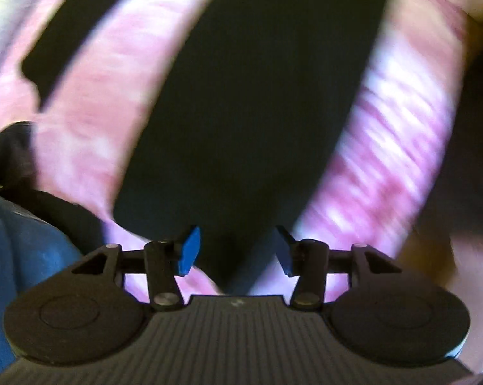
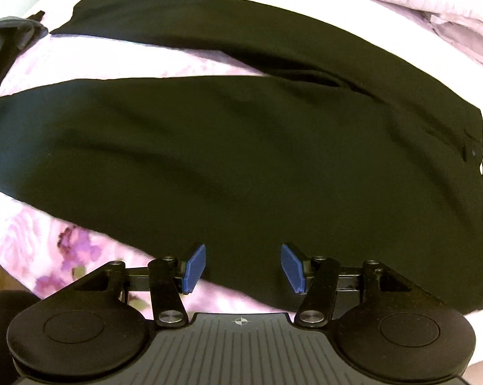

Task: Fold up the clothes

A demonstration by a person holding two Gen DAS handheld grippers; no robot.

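Black trousers [image 2: 228, 147] lie spread flat on a pink floral bedspread [image 2: 81, 250], legs running left and waist at the right. In the right wrist view my right gripper [image 2: 243, 268] is open and empty, just above the near edge of the closer leg. In the blurred left wrist view the trousers [image 1: 241, 102] show as two dark legs on the pink bedspread [image 1: 87, 122]. My left gripper [image 1: 238, 250] is open and empty over the end of the wider leg.
Another dark garment [image 2: 7, 38] lies at the far left of the bed. Folded pale bedding [image 2: 434, 9] is piled at the back right. A person's blue jeans [image 1: 13, 256] and a dark cloth [image 1: 23, 166] show at the left.
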